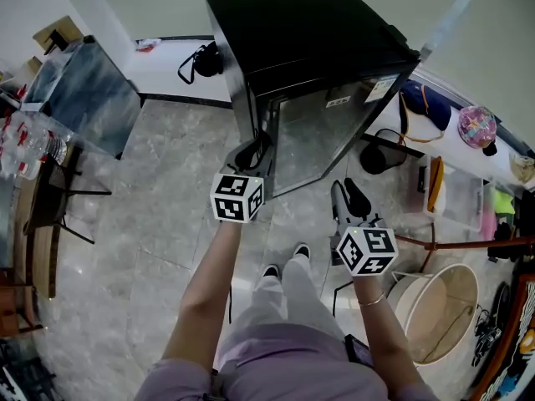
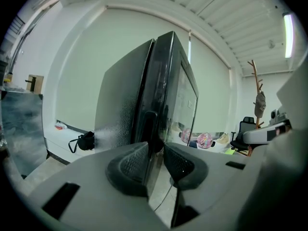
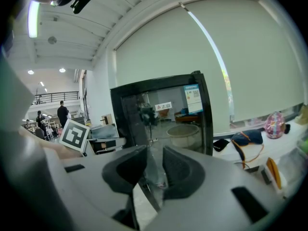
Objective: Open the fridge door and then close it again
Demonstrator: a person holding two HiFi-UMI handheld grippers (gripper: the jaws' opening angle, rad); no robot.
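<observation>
Presently the left gripper (image 2: 155, 159) stands half open at the edge of the fridge door (image 1: 322, 136), right gripper (image 3: 155, 170) part-open and empty. Opening step pending: clamp, then pull outward.

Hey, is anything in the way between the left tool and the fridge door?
Nothing visible. The left tool is right at the near edge of the fridge door, its jaws apart with that edge lined up in the gap and no clear grip on it. The right tool hangs off to the side, facing the glass with its jaws empty.
</observation>
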